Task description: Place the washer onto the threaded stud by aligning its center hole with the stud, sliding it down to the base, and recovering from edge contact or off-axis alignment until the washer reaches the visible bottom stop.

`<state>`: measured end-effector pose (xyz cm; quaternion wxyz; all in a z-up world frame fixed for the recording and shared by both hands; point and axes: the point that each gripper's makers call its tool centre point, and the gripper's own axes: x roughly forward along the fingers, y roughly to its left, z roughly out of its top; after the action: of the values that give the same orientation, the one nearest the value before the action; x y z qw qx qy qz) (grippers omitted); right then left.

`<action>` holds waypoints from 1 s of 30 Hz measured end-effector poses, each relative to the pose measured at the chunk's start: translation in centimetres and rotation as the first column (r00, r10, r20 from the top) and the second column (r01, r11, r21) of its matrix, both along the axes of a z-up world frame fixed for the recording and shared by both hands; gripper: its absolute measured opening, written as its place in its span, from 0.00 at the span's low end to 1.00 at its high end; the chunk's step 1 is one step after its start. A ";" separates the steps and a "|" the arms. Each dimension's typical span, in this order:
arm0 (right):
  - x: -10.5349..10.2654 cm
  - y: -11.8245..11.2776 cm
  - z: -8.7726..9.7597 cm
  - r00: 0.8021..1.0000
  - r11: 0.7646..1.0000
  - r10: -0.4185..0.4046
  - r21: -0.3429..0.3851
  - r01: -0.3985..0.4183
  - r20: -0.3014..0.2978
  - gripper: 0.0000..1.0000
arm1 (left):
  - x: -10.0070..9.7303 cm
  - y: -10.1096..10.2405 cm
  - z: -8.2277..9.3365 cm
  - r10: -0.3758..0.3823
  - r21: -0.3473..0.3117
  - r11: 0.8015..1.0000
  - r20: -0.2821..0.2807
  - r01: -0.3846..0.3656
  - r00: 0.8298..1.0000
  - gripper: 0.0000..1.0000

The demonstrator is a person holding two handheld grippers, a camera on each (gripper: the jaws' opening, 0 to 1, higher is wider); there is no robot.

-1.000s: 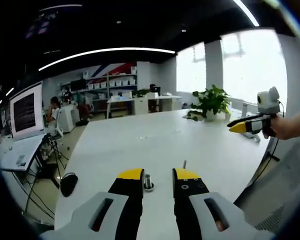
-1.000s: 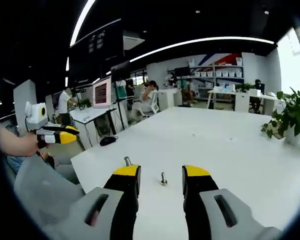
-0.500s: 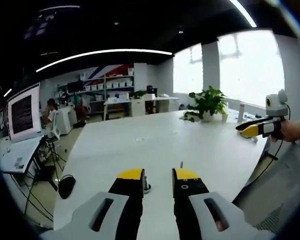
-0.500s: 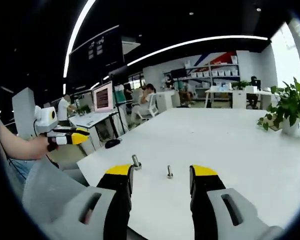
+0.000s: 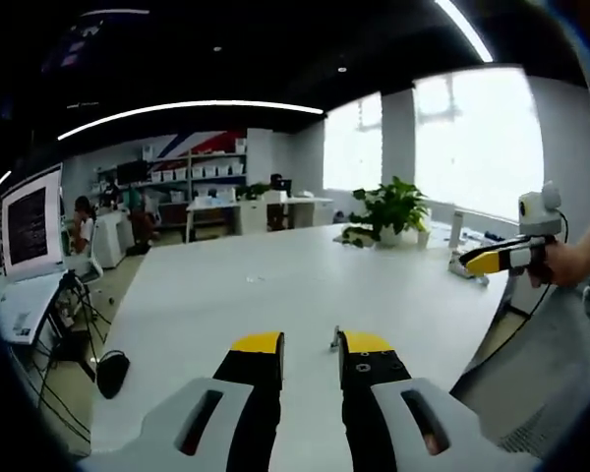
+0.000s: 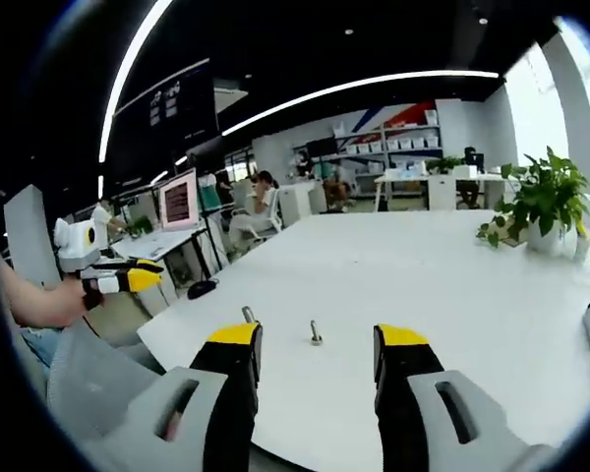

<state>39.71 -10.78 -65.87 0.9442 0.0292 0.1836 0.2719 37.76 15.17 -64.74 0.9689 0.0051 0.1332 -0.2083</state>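
Jaws of the right gripper [image 6: 317,339] stand spread, holding nothing, above the near edge of the white desk [image 6: 442,285]. Just beyond the fingertips and between the two jaws, the threaded stud [image 6: 315,332] stands upright on the desk, its long axis vertical. A second small metal piece [image 6: 248,315], which may carry the washer though it is too small to tell, sits left of the stud, close by the left jaw's tip. The left gripper [image 5: 311,344] is likewise spread and empty, with the stud [image 5: 334,337] just off its right jaw. In each view the other gripper hangs off the desk's edge, well apart from the stud. Either gripper looks about equally near.
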 end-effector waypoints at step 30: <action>-1.6 1.6 -2.1 0.996 0.964 0.090 -0.253 -0.084 0.015 0.42 | -0.8 -2.2 0.6 -0.094 -0.043 0.995 0.019 0.095 0.995 0.20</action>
<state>38.15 -9.14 -67.97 0.9297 -0.1024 0.2054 0.2879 36.99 12.94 -64.15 0.9590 -0.0082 0.1198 -0.2569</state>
